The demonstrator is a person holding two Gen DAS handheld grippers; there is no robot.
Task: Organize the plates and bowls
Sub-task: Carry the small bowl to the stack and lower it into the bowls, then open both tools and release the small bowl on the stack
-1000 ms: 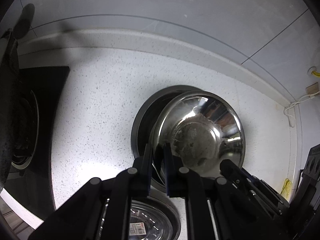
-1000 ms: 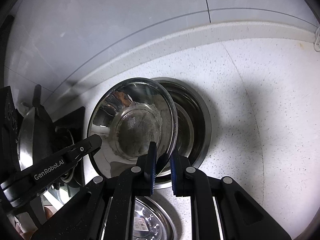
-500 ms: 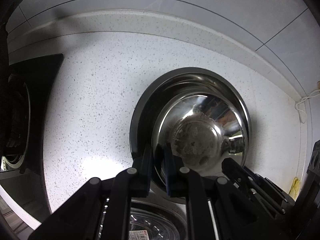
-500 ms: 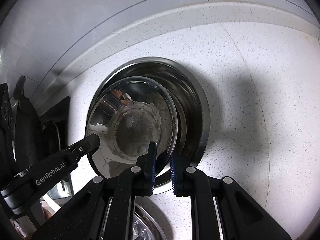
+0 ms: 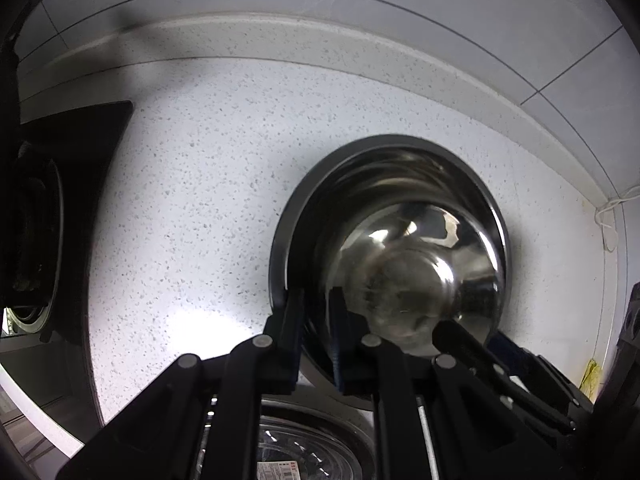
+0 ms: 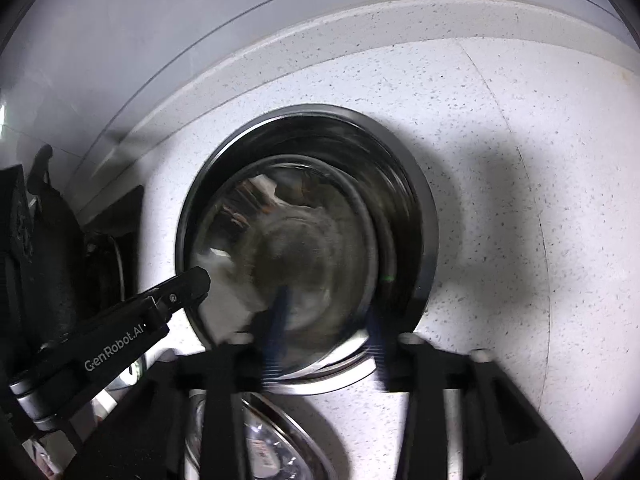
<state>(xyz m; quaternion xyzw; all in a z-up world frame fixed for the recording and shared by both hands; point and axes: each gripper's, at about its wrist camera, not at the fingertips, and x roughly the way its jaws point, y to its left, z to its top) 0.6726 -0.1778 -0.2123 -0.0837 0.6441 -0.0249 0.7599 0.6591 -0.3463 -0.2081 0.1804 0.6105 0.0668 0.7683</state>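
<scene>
A small steel bowl point(image 5: 420, 280) lies tilted inside a larger steel bowl point(image 5: 360, 160) on the speckled counter. My left gripper point(image 5: 318, 312) still has the small bowl's near left rim between its pads, and its jaws are just starting to open. In the right wrist view the small bowl point(image 6: 288, 248) is motion-blurred inside the large bowl point(image 6: 424, 240). My right gripper point(image 6: 326, 312) is opening: its blue pads stand wide apart on either side of the near rim, not touching it. One of the left gripper's fingers point(image 6: 188, 284) rests at the bowl's left edge.
A third steel dish with a label point(image 5: 300, 460) lies just below the grippers. A black stove point(image 5: 60, 200) takes up the left side. The tiled wall and its raised ledge point(image 5: 320, 40) run behind the bowls. A white cable point(image 5: 608, 216) hangs at the right corner.
Both grippers came down and set the small bowl into the large one. The right jaws, shut on the rim before, have sprung apart. The left jaws have widened slightly.
</scene>
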